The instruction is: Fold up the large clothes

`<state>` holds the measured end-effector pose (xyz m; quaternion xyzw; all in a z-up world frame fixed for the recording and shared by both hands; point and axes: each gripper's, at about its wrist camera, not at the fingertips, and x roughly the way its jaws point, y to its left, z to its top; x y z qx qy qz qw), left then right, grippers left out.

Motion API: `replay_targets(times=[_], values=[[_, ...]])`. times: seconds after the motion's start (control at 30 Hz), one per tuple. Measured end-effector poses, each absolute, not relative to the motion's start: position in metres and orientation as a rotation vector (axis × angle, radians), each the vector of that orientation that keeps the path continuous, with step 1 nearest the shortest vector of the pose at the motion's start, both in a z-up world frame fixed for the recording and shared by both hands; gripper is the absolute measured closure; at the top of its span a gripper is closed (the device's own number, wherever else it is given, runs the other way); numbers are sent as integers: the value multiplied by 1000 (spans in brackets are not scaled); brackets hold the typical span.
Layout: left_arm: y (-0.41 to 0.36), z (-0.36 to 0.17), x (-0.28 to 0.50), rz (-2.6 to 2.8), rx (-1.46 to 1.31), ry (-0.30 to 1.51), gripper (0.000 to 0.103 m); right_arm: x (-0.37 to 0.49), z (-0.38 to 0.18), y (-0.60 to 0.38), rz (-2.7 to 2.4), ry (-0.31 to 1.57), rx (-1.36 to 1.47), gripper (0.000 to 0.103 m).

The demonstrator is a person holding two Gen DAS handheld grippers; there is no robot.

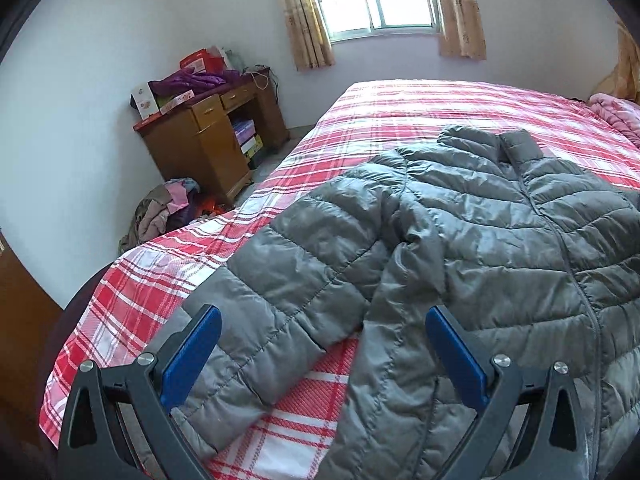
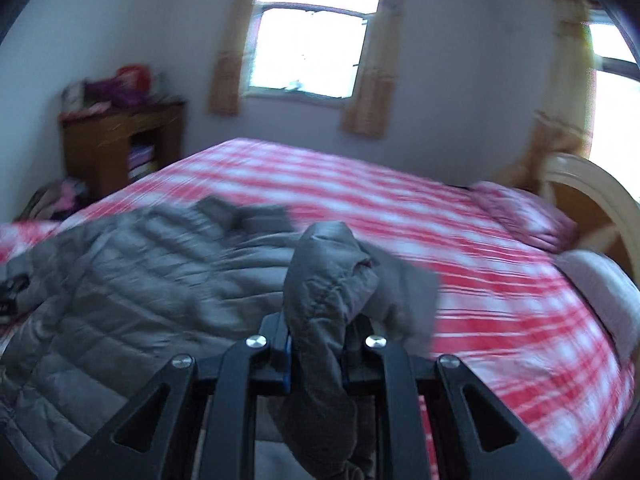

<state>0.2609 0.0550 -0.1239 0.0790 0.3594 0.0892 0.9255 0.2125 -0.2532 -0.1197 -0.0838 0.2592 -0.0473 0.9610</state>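
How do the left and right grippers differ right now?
The left gripper has its jaws wide apart, holding nothing, above the grey puffer jacket. The right gripper has its jaws clamped on a bunched jacket sleeve, lifted off the bed. Both have black frames and blue pads.

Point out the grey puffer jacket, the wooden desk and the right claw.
grey puffer jacket point(image 1: 480, 240): left wrist view, quilted chest panel.
wooden desk point(image 1: 200, 140): left wrist view, cabinet door.
right claw point(image 2: 318, 344): right wrist view, between fingertips, clamped on jacket fabric.
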Motion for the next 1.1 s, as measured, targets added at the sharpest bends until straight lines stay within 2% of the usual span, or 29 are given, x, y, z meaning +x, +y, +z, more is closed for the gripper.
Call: replay_targets(times=[0.1,0.13,0.17,0.23,0.37,0.47,0.5,0.67,0.8,0.83,0.87,0.9,0.93,1.1], values=[[62,-125,266,185,151,757,1,229,-153,-213,-13,563,-196,82],[65,-125,267,183,141,763,1,235,-163,-205,19,588,-188,71],[66,-124,268,188,141,765,1,240,-174,-199,50,618,-173,50],[69,-121,270,194,135,763,1,235,-188,-192,109,651,-128,33],[60,-107,271,172,88,759,1,200,-182,-197,184,639,-112,29],[32,-94,270,86,71,748,1,170,-169,-216,191,563,-109,14],[16,-93,271,37,68,754,1,163,-166,-227,158,536,-107,13],[-62,-108,283,-147,102,830,1,167,-180,-295,-110,578,-64,12],[-118,-141,296,-243,174,874,1,168,-209,-329,-197,640,-23,12],[-126,-150,299,-258,186,889,10,167,-217,-333,-201,654,-16,12],[-134,-161,303,-279,189,918,23,168,-222,-336,-203,667,-10,12],[-139,-169,305,-303,188,948,65,169,-229,-338,-199,686,-2,12],[-143,-175,308,-332,174,984,81,169,-234,-341,-196,705,12,12],[-125,-143,301,-283,190,860,85,165,-242,-364,-181,770,105,7]])
